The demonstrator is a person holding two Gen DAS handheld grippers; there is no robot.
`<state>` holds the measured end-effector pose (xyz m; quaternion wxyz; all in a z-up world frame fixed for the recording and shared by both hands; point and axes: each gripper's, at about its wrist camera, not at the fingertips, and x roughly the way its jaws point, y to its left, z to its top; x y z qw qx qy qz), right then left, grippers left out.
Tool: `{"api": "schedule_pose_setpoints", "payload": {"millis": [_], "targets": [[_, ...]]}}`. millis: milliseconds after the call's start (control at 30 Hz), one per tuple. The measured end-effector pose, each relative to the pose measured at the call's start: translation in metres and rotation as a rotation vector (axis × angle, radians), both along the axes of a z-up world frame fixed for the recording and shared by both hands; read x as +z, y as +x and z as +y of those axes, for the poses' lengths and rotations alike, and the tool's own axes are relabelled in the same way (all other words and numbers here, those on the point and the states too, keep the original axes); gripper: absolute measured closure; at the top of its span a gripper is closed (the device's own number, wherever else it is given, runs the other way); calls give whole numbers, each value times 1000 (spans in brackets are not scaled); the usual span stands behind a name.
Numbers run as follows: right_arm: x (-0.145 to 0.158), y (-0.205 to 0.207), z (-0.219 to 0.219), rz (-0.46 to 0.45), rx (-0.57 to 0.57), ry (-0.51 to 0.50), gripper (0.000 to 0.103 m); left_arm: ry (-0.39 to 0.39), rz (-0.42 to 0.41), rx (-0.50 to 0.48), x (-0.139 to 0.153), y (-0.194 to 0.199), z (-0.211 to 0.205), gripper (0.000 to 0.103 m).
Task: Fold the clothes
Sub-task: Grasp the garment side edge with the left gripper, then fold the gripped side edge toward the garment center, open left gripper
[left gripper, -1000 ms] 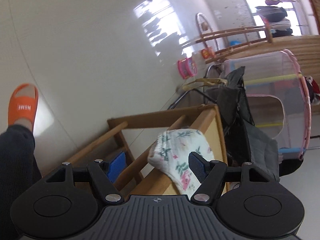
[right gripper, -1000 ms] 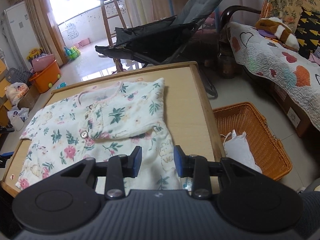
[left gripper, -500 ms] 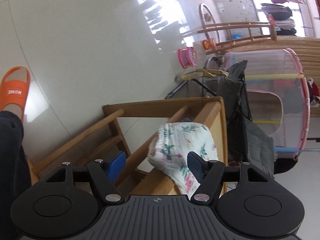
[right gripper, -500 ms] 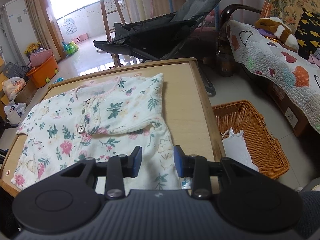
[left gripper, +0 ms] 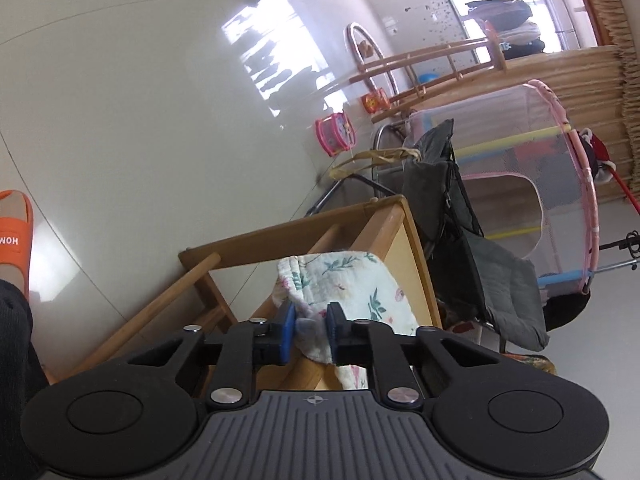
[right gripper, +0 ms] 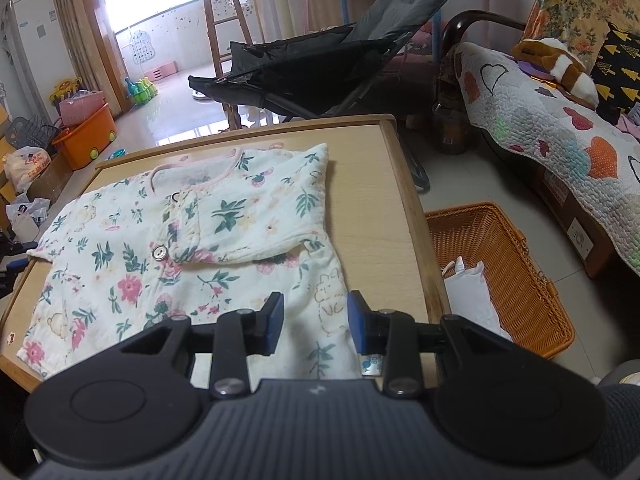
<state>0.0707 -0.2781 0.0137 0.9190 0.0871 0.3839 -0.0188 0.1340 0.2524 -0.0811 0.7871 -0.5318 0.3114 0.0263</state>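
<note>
One floral cotton baby garment point(right gripper: 192, 248) lies flat on the wooden table point(right gripper: 384, 216), its right sleeve folded across the chest, its left sleeve draped over the table's left edge. The left gripper point(left gripper: 311, 332) is closed narrowly on that hanging sleeve cuff point(left gripper: 308, 326), fabric bunched between the blue pads. The right gripper point(right gripper: 315, 322) is parted wide above the hem at the near edge, holding nothing. Bare wood runs along the table's right and far edges. One orange woven basket point(right gripper: 520, 280) sits on the floor just beside the right edge.
</note>
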Motion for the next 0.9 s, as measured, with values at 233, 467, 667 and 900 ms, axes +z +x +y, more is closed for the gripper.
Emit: {"api": "schedule_pose_setpoints", "payload": {"millis": [233, 467, 667, 900], "targets": [[0, 0, 1, -2, 4, 3, 69, 153, -96, -76, 25, -8, -7, 94], [1, -1, -3, -10, -7, 18, 69, 290, -194, -173, 49, -11, -24, 94], [0, -2, -6, -17, -17, 40, 69, 389, -237, -267, 66, -12, -40, 94], [1, -1, -8, -25, -20, 62, 69, 474, -247, -364, 74, -6, -67, 93]]}}
